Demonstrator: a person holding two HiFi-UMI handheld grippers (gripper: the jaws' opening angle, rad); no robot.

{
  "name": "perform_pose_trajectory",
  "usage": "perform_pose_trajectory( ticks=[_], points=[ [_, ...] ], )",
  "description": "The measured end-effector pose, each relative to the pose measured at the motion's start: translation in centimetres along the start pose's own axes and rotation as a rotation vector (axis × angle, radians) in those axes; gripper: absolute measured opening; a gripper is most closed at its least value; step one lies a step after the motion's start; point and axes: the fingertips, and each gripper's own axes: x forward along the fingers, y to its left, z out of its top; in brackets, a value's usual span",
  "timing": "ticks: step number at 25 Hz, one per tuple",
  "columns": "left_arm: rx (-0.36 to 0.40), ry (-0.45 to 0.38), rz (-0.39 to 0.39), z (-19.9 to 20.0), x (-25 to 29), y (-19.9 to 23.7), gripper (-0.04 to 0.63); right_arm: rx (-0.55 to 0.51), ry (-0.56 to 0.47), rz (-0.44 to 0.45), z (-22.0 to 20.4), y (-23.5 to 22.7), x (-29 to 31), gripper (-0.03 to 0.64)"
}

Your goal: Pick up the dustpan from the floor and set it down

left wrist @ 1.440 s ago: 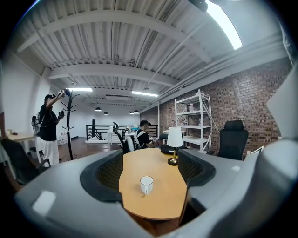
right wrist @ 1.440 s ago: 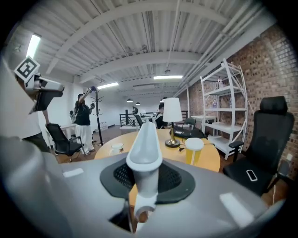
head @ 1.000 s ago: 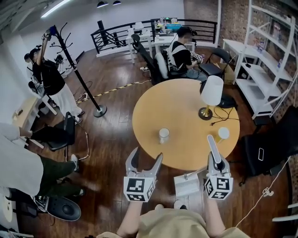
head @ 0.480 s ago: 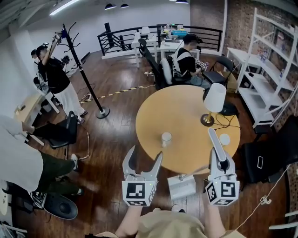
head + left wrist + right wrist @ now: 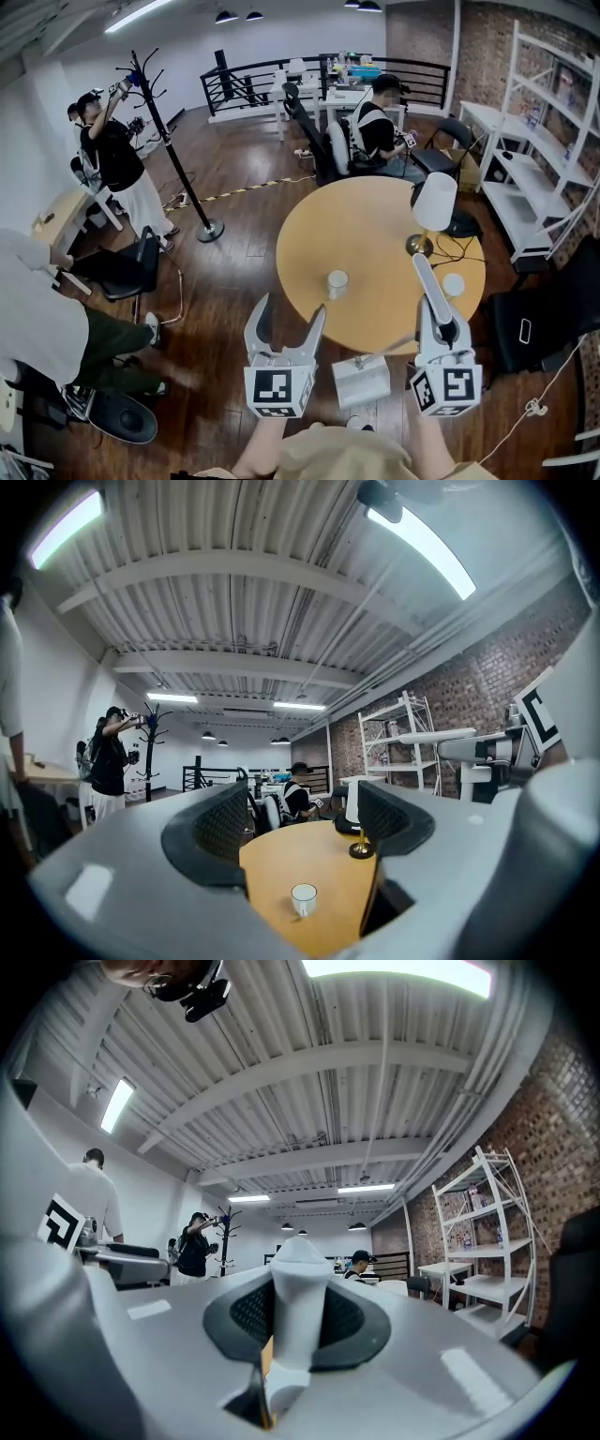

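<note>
Right gripper point(image 5: 439, 323) is clenching the dustpan point(image 5: 361, 380) by its handle point(image 5: 298, 1316), pan hanging off the floor point(image 5: 225, 281). Left gripper point(image 5: 291, 314) is idling agape, empty. Carry step, by the look; next is calling for a level lowering to rest.

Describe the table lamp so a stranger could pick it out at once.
Find the round wooden table in the middle of the room. Near its right edge, as the head view shows it, stands the lamp. Its white shade on a brass base makes it far taller than the low white cup to its left.
</note>
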Motion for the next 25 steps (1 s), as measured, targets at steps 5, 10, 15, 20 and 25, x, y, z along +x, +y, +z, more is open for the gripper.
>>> perform_pose_trajectory(
  ticks=[5,10,15,20,25],
  points=[
    [0.003,-0.005,0.006,0.1,0.1,0.3,0.356,0.01,0.015,0.006,-0.4,0.1,0.4,0.061],
    [0.013,0.0,0.012,-0.2,0.4,-0.1,0.354,0.018,0.034,0.002,-1.0,-0.8,0.6,0.061],
    [0.016,0.005,0.024,-0.3,0.0,1.0,0.354,0.024,0.051,-0.004,-1.4,-0.3,1.0,0.063],
    [0.011,0.014,0.025,-0.4,0.1,0.6,0.354,0.025,0.057,-0.002,-1.4,-0.4,1.0,0.064],
    [0.011,0.021,0.016,-0.6,0.3,0.0,0.354,0.033,0.058,-0.003,-1.6,-0.9,0.7,0.064]
  ],
)
